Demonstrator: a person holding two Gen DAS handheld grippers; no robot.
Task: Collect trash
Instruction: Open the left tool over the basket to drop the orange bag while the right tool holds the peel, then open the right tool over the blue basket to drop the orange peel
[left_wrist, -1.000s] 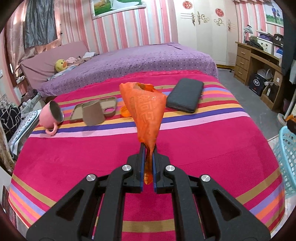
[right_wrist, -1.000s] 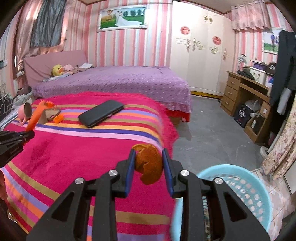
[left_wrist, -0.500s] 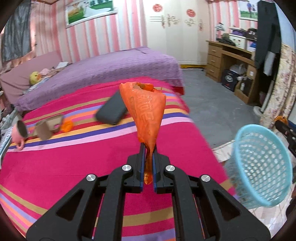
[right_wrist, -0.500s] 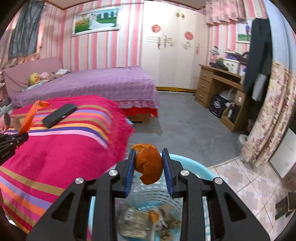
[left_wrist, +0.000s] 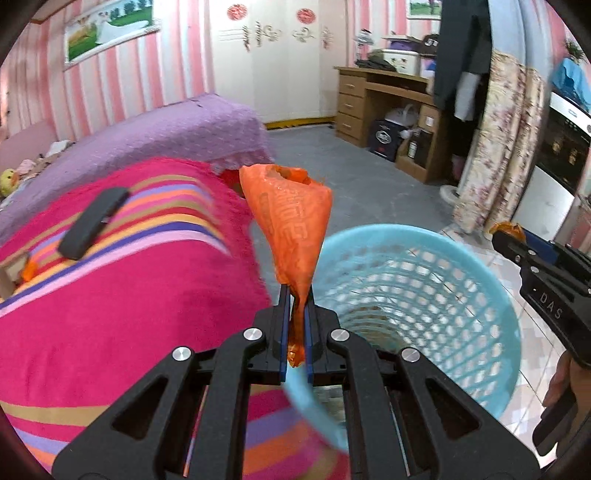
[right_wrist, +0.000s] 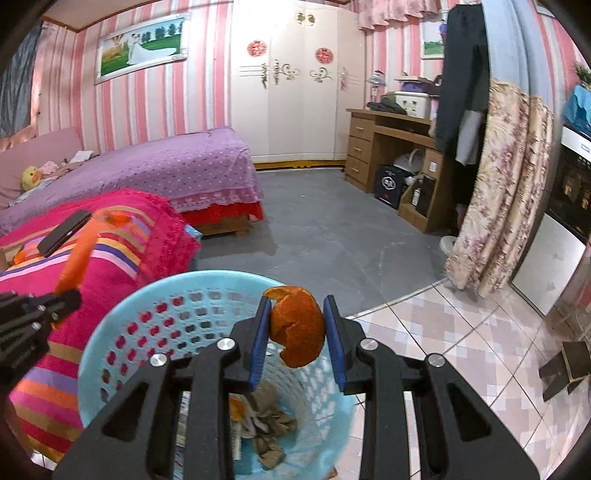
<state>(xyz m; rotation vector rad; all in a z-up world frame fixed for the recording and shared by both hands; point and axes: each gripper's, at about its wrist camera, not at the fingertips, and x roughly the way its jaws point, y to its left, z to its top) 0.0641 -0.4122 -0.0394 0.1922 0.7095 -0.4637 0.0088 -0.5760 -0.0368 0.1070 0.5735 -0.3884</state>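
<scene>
Both tongs are loaded. Left gripper (left_wrist: 295, 314) has its jaws pressed nearly together on the thin neck of an orange plastic bag (left_wrist: 291, 218), which stands up and flares wide at the top, right at the near rim of the blue basket (left_wrist: 491, 295). Right gripper (right_wrist: 295, 332) pinches a curled piece of orange peel (right_wrist: 297, 326) between its blue pads, jaws part-spread around it, and it hangs directly over the basket's mouth. Down inside, crumpled paper scraps (right_wrist: 269, 424) and another bit of peel lie on the bottom. Off to the left, the striped pink bed (right_wrist: 122, 266) carries a dark flat case (right_wrist: 64, 232), well apart from the basket. From the left camera, the right gripper shows at the far edge, peel in its tip.
</scene>
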